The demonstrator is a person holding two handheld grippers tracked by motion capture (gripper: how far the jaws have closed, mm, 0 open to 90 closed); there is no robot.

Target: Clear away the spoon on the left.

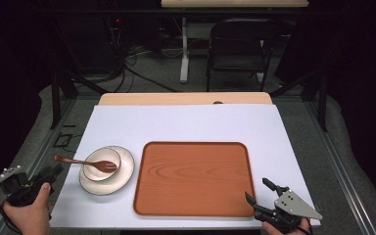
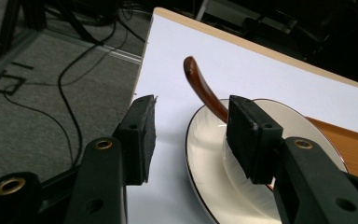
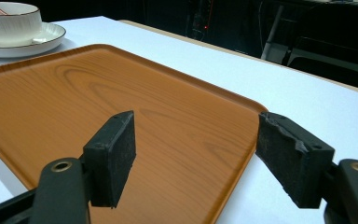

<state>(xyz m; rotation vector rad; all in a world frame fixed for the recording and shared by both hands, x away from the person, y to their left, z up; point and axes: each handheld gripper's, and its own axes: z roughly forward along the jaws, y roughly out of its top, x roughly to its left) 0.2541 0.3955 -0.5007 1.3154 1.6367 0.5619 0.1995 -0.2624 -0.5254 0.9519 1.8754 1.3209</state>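
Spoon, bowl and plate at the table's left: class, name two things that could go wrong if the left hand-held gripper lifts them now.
1. The spoon lies loose in the bowl, its handle jutting past the rim, so a tilt or a nudge may tip it out.
2. The bowl sits loose on the plate; lifting the plate by its rim with the open left hand-held gripper could let it slide.

My matt black jaws flank a glossy ceramic plate [image 2: 205,158], a polished wooden spoon [image 2: 204,88] and a wood-grain tray [image 3: 98,107].
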